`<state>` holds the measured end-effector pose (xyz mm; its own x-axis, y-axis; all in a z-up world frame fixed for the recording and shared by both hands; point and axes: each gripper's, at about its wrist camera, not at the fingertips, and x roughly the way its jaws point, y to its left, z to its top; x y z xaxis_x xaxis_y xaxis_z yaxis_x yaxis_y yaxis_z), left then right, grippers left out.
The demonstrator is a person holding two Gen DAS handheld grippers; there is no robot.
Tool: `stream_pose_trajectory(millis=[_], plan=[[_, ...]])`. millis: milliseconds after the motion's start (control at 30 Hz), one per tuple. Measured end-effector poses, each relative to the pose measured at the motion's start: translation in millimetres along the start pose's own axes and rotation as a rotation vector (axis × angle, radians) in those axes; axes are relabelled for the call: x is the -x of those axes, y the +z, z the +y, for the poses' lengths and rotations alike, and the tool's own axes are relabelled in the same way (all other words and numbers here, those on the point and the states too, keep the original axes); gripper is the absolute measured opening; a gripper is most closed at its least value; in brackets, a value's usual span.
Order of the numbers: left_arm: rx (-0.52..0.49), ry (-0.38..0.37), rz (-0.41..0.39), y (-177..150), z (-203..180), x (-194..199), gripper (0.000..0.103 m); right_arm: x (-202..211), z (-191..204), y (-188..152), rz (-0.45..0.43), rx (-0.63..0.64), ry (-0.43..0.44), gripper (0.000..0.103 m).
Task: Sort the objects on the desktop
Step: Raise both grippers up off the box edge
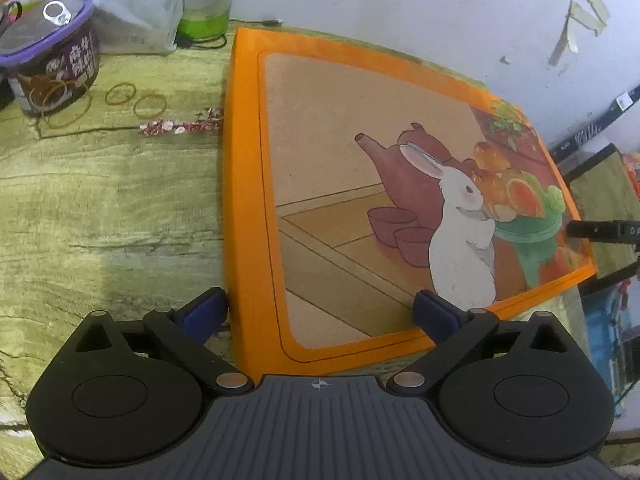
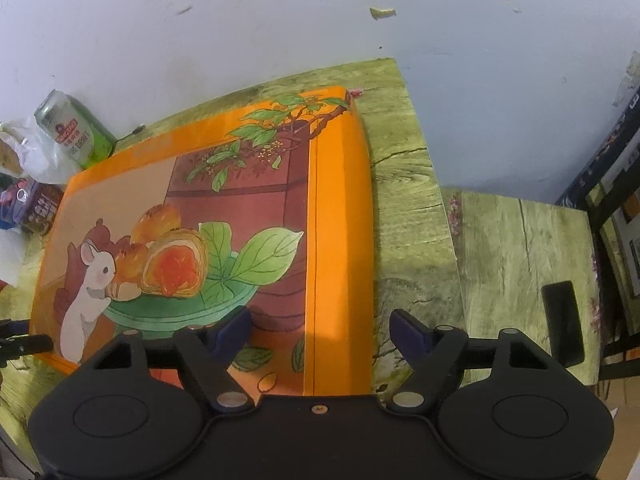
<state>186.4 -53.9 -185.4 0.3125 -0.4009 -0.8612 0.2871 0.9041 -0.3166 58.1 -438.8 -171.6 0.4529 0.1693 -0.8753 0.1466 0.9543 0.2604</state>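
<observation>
The box [image 1: 400, 184] looks stiff, light and smooth; grasp its edges at 6 o'clock. Left gripper [image 1: 320, 312] and right gripper [image 2: 320, 332] are released.

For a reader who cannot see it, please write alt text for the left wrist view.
An orange box with a rabbit-and-teapot picture on its lid lies on a green wood-grain table, and the open left hand-held gripper straddles its near corner without gripping. Behind, at left, are a purple-lidded tub, loose rubber bands, a plastic bag and a green can.
</observation>
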Motion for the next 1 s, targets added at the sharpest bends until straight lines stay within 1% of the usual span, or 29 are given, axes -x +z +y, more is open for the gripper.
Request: stream_pose_trajectory(millis=[167,233,300,333,367,400,467,500,533,600,633,700,767,800,867,1000], plan=[[0.029,-0.005,-0.001,-3.2,1.6,0.6,0.101,-0.6,1.8,-1.6,-0.007,0.014,-0.004,0.073],[0.016,0.008,-0.004,-2.2,-1.8,1.9,0.101,0.6,4.3,-3.2,-0.015,0.021,-0.015,0.073],[-0.003,0.029,-0.008,-0.7,-6.4,5.1,0.099,3.0,7.3,-3.7,-0.023,0.032,-0.024,0.072],[-0.025,0.058,-0.020,-0.5,-10.5,9.8,0.098,6.4,9.6,-3.0,-0.025,0.040,-0.028,0.071],[-0.050,0.082,-0.038,-1.0,-14.1,16.5,0.098,11.9,12.9,-2.8,-0.034,0.051,-0.035,0.062],[-0.069,0.091,-0.067,-2.3,-17.6,25.0,0.098,21.4,17.5,-3.1,-0.055,0.063,-0.048,0.060],[-0.107,0.109,-0.125,-4.8,-24.4,42.2,0.098,41.0,20.7,-6.0,-0.099,0.060,-0.047,0.060],[-0.132,0.111,-0.146,-6.4,-29.1,48.7,0.098,50.3,21.4,-8.1,-0.116,0.055,-0.043,0.056],[-0.156,0.117,-0.149,-7.7,-33.0,50.9,0.097,56.6,22.7,-10.7,-0.116,0.052,-0.043,0.052],[-0.214,0.152,-0.125,-10.3,-43.2,46.5,0.090,60.4,25.7,-16.8,-0.089,0.061,-0.047,0.040],[-0.248,0.176,-0.101,-11.8,-49.1,41.2,0.085,60.9,27.7,-20.3,-0.072,0.070,-0.050,0.037],[-0.315,0.219,-0.057,-15.2,-59.6,28.3,0.081,59.5,36.2,-28.8,-0.047,0.112,-0.076,0.030],[-0.326,0.239,-0.067,-19.3,-63.6,24.3,0.082,54.3,43.2,-36.6,-0.029,0.146,-0.103,0.028],[-0.316,0.239,-0.059,-18.2,-63.3,23.4,0.082,50.8,46.1,-40.3,-0.021,0.159,-0.116,0.026],[-0.302,0.237,-0.047,-16.5,-61.5,23.0,0.083,46.2,52.4,-47.6,-0.024,0.190,-0.148,0.026],[-0.302,0.240,-0.048,-17.7,-58.3,21.2,0.088,46.5,52.9,-51.5,-0.038,0.185,-0.154,0.026]])
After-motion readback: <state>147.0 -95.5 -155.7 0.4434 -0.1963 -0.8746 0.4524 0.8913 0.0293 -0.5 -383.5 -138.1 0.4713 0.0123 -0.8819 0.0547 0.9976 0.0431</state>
